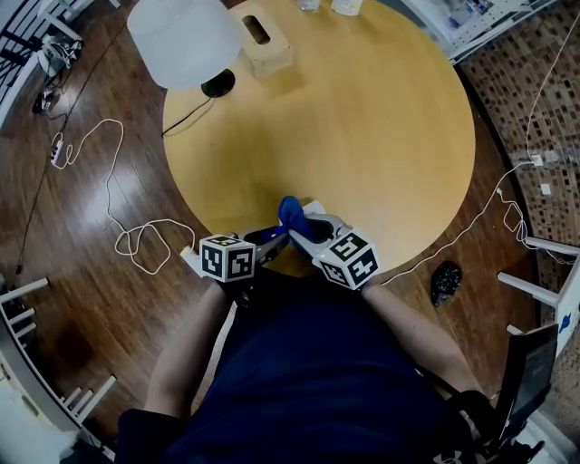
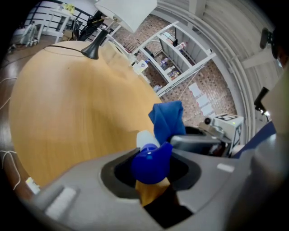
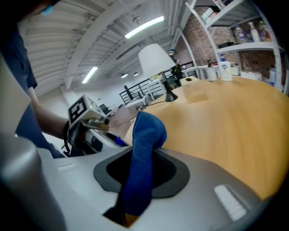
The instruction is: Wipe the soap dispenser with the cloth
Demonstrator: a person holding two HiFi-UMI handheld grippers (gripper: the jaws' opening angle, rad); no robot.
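My left gripper (image 2: pixel 151 175) is shut on the soap dispenser (image 2: pixel 151 163), whose blue pump top and white spout stick up between the jaws. My right gripper (image 3: pixel 140 177) is shut on the blue cloth (image 3: pixel 143 149), which stands up in a folded hump. In the head view both grippers meet over the near edge of the round wooden table (image 1: pixel 362 118). There the left gripper (image 1: pixel 270 238) and the right gripper (image 1: pixel 304 228) almost touch, with the cloth (image 1: pixel 292 215) bunched just above them. In the left gripper view the cloth (image 2: pixel 168 119) hangs right behind the dispenser's top.
A lamp with a white shade (image 1: pixel 186 41) and a wooden tissue box (image 1: pixel 263 41) stand at the table's far left. Cups (image 1: pixel 331 4) sit at the far edge. White cables (image 1: pixel 136 240) lie on the dark floor to the left; a black object (image 1: pixel 445 281) lies at right.
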